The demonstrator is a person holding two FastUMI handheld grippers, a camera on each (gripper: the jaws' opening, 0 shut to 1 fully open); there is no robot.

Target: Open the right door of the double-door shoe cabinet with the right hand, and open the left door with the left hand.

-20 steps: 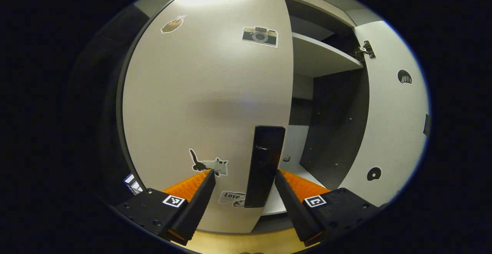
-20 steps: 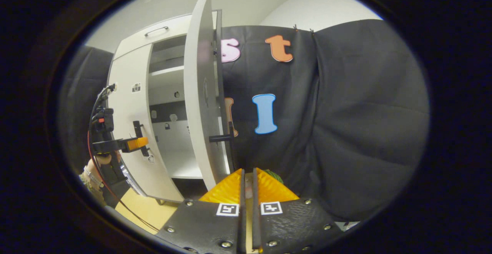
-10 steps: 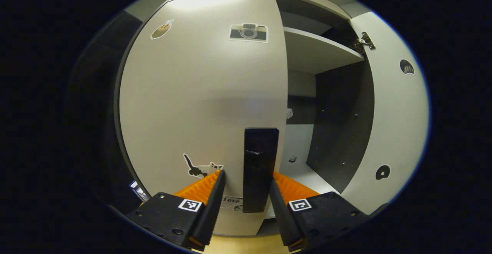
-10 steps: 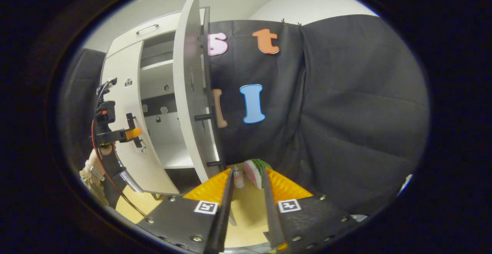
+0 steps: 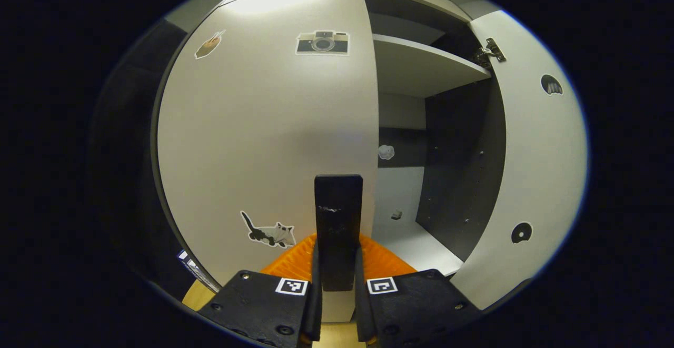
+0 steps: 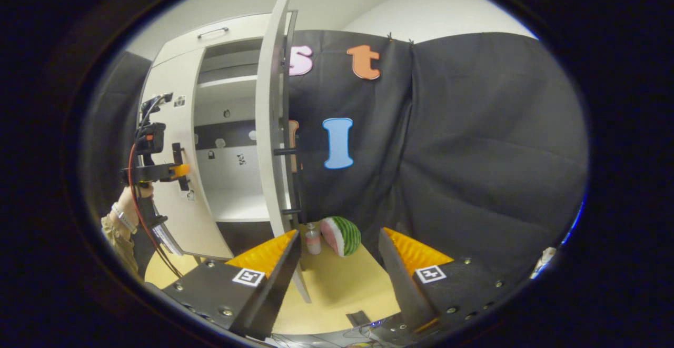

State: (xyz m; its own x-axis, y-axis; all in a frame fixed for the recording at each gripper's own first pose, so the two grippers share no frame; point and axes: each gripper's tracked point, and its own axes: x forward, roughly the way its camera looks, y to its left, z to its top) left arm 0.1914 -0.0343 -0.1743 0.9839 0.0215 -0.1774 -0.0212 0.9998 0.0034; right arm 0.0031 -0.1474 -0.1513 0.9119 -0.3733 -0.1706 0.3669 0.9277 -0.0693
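Handle (image 5: 338,229) of the left door (image 5: 263,137) sits low at centre of the left gripper view, and your left hand-held gripper (image 5: 337,285) is pinching it with both fingers. Right door (image 6: 271,121) stands swung wide at upper centre of the right gripper view. Your right hand-held gripper (image 6: 337,264) is spread, holding nothing, above the yellow floor (image 6: 342,290) near a watermelon slice (image 6: 342,235).
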